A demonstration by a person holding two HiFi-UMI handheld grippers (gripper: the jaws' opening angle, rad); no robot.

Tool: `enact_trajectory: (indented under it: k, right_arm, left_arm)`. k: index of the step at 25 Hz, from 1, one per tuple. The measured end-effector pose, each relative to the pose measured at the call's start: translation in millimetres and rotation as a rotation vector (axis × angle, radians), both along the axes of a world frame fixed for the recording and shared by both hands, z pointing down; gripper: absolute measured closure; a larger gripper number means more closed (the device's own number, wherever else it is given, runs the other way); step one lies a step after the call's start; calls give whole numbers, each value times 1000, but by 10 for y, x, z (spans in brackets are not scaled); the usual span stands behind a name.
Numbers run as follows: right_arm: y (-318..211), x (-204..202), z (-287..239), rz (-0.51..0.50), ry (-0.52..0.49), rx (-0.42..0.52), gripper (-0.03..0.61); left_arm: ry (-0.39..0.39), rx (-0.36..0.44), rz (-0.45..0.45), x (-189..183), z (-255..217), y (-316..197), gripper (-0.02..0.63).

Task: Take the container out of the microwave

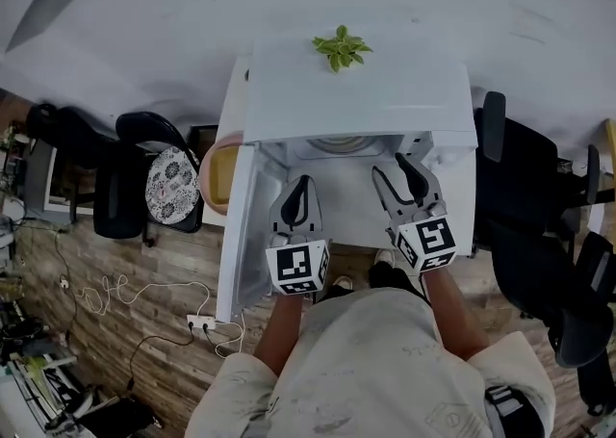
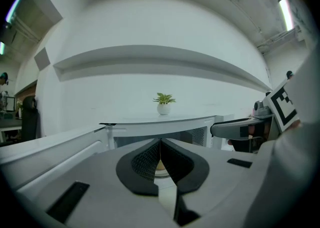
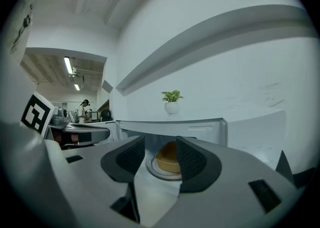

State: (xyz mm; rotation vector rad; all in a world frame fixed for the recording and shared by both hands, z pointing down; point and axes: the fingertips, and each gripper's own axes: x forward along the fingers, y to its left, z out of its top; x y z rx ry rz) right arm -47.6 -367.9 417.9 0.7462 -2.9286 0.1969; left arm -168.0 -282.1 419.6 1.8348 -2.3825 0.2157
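Note:
The white microwave (image 1: 356, 90) stands with its door (image 1: 234, 244) swung open to the left. Inside, in the right gripper view, a tan round container (image 3: 167, 158) sits on the glass turntable (image 3: 159, 172). In the head view only the turntable's front rim (image 1: 339, 144) shows. My right gripper (image 3: 161, 144) is open, in front of the cavity and apart from the container, which shows between its jaws. It is at the cavity mouth (image 1: 393, 167) in the head view. My left gripper (image 2: 160, 144) is shut on nothing, short of the opening (image 1: 300, 181).
A small potted plant (image 1: 341, 47) stands on the microwave's top. A round pink and yellow thing (image 1: 218, 176) lies left of the open door. Black office chairs (image 1: 130, 176) (image 1: 539, 224) flank the white table. A power strip (image 1: 200, 322) and cables lie on the wooden floor.

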Motion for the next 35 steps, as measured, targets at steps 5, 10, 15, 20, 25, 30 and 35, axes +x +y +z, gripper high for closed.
enact_trajectory:
  k: [5, 10, 15, 20, 25, 30, 35]
  right_arm:
    - [-87, -58, 19, -75, -18, -26, 377]
    - [-95, -145, 88, -149, -31, -44, 377]
    - [-58, -225, 134, -197, -26, -43, 377]
    - [-66, -299, 169, -175, -6, -29, 377]
    - [-97, -390, 88, -125, -7, -7, 377]
    - [-72, -413, 53, -90, 14, 14, 377]
    - [-43, -427, 39, -67, 26, 25, 377]
  left_arm:
    - [-23, -10, -79, 19, -57, -37, 603]
    - [-45, -25, -144, 37, -69, -25, 603]
    - [-47, -26, -182, -6, -43, 20, 603]
    - [-41, -1, -169, -126, -41, 37, 603]
    - [-30, 7, -126, -251, 14, 31, 603]
    - [-30, 29, -84, -297, -32, -15, 603]
    - [-26, 44, -54, -335, -48, -53, 603]
